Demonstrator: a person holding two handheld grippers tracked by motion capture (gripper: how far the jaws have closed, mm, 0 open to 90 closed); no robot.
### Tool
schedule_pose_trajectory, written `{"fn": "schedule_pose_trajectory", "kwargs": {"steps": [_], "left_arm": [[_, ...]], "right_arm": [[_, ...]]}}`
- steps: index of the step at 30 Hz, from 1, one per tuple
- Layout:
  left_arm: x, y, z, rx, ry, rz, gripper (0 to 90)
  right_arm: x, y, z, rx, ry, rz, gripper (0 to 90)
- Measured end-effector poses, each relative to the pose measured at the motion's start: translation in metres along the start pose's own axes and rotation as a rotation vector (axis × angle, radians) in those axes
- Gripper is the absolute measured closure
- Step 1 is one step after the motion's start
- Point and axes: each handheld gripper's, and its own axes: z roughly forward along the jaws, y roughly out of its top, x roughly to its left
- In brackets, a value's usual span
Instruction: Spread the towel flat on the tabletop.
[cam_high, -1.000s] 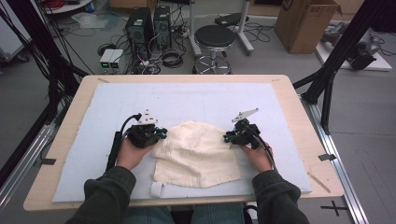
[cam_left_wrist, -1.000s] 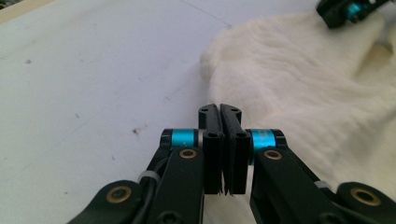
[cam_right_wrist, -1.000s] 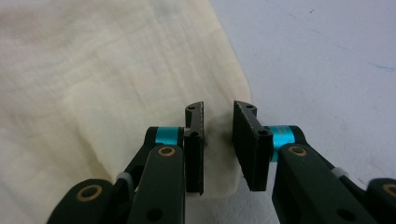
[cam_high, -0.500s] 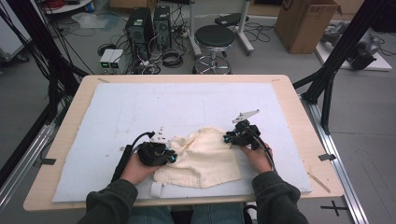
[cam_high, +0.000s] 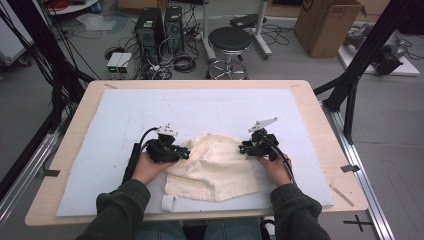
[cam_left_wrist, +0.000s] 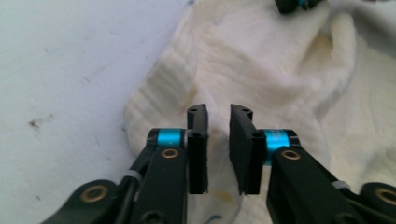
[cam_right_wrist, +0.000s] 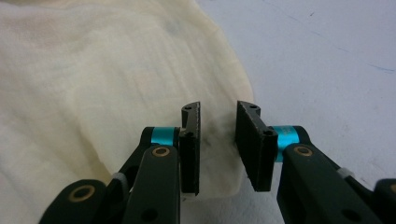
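Note:
A cream cloth (cam_high: 215, 167) lies rumpled on the pale mat (cam_high: 210, 107), near the table's front edge. My left gripper (cam_high: 186, 155) sits at the cloth's left edge, pointing right. In the left gripper view its jaws (cam_left_wrist: 218, 112) stand a narrow gap apart after just closing in; the cloth (cam_left_wrist: 261, 60) lies under that gap and the pads do not pinch it. My right gripper (cam_high: 243, 148) is at the cloth's right edge, pointing left. Its jaws (cam_right_wrist: 218, 108) are open over a corner of the cloth (cam_right_wrist: 93, 70), with nothing gripped.
The mat covers most of the wooden table (cam_high: 320, 115). A small white strap (cam_high: 168, 202) lies by the cloth's near left corner. Beyond the table stand a stool (cam_high: 230, 40), computer cases and a cardboard box (cam_high: 325, 25) on the floor.
My left gripper swung toward the near edge and to the right, then came back up against the cloth's left edge. The cloth's upper left part has bunched. The right gripper stayed put.

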Motion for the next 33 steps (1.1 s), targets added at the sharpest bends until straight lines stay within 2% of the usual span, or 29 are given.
{"fn": "schedule_pose_trajectory", "kwargs": {"steps": [2, 4, 5, 7, 9, 10, 15, 19, 24, 27, 28, 31, 33], "left_arm": [[0.006, 0.0, 0.003, 0.001, 0.007, -0.029, 83.2], [0.011, -0.002, 0.005, 0.031, 0.032, -0.021, 84.5], [0.013, -0.003, 0.007, 0.039, 0.012, -0.034, 84.6], [0.012, -0.004, 0.011, 0.073, 0.023, -0.016, 84.5], [0.011, -0.004, 0.014, 0.088, 0.016, -0.005, 85.1], [0.01, -0.004, 0.015, 0.097, 0.027, 0.007, 85.8], [0.013, -0.004, 0.013, 0.088, 0.013, -0.007, 84.8], [0.01, -0.004, 0.015, 0.098, 0.023, 0.011, 84.2], [0.012, -0.004, 0.013, 0.095, 0.024, 0.002, 82.0], [0.013, -0.004, 0.011, 0.09, 0.034, -0.008, 79.7], [0.014, -0.004, 0.01, 0.082, 0.033, -0.013, 78.4], [0.016, -0.003, 0.004, 0.057, 0.046, -0.026, 76.9], [0.02, -0.002, -0.001, 0.039, 0.054, -0.035, 76.9]], "right_arm": [[0.0, 0.0, 0.0, -0.001, 0.003, -0.002, 70.2], [0.0, 0.0, 0.0, -0.004, 0.004, -0.004, 69.8], [0.0, 0.0, 0.0, -0.003, 0.004, -0.005, 69.7], [0.0, 0.0, 0.0, -0.003, 0.006, -0.005, 69.1], [0.0, 0.0, -0.001, -0.006, 0.006, -0.005, 67.8], [0.0, 0.0, -0.002, -0.013, 0.004, -0.009, 67.5], [-0.005, -0.001, -0.016, -0.081, -0.001, 0.014, 67.4], [-0.012, -0.007, -0.019, -0.067, -0.006, 0.061, 67.3], [-0.008, -0.01, -0.009, 0.013, -0.003, 0.035, 68.6], [-0.007, -0.012, -0.009, 0.002, 0.018, 0.031, 81.2], [-0.005, -0.012, -0.009, 0.002, 0.025, 0.007, 84.0], [0.003, -0.01, -0.009, 0.014, -0.018, -0.058, 85.3], [0.003, -0.01, -0.009, 0.016, -0.018, -0.057, 85.3]]}}
